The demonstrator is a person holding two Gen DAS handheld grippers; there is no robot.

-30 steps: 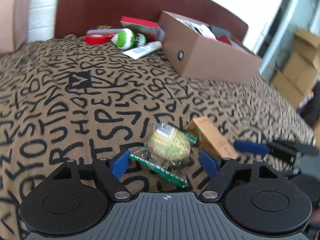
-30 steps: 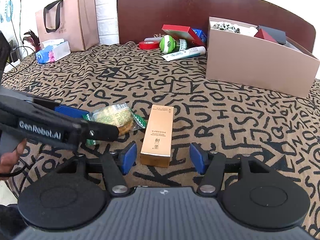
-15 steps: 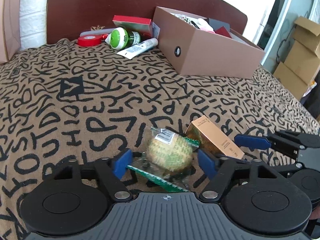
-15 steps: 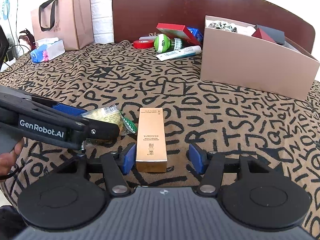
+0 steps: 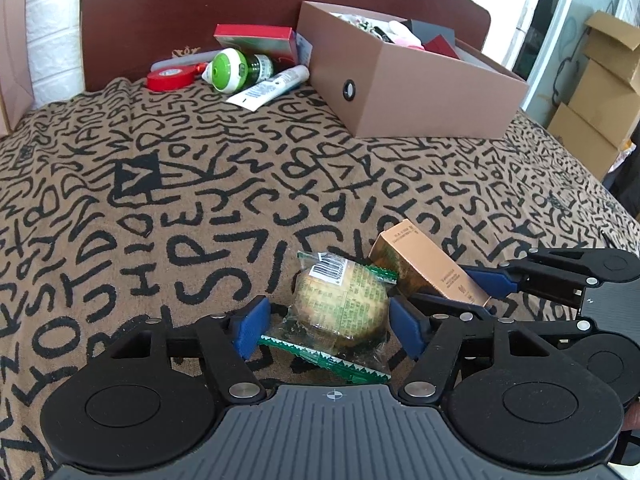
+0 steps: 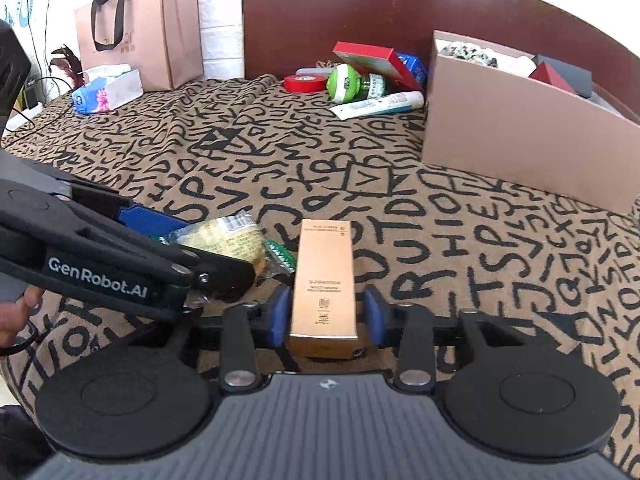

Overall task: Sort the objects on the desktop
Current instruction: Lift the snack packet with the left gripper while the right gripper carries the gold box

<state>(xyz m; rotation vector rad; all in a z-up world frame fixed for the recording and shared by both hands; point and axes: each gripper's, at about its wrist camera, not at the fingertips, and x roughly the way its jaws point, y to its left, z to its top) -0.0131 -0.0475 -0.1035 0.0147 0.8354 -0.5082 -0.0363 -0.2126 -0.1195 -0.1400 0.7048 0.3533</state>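
A wrapped round pastry [image 5: 340,306] in a clear and green packet lies on the patterned cloth between the fingers of my left gripper [image 5: 328,326], which is open around it with gaps on both sides. It also shows in the right wrist view [image 6: 228,240]. A gold carton [image 6: 325,284] lies lengthwise between the fingers of my right gripper [image 6: 326,312], whose pads stand close beside its near end; the left pad touches it and a small gap shows at the right. The carton also shows in the left wrist view [image 5: 428,270].
A brown open box [image 5: 416,92] with several items stands at the back right. A red tape roll [image 5: 172,78], green-capped bottle [image 5: 236,68], white tube [image 5: 268,88] and red box [image 5: 256,38] lie by the headboard. A paper bag [image 6: 140,28] and tissue pack [image 6: 106,90] stand back left.
Both grippers have moved forward around their objects. The right gripper's fingers have narrowed on the gold carton. The left gripper's fingers now flank the pastry more deeply.
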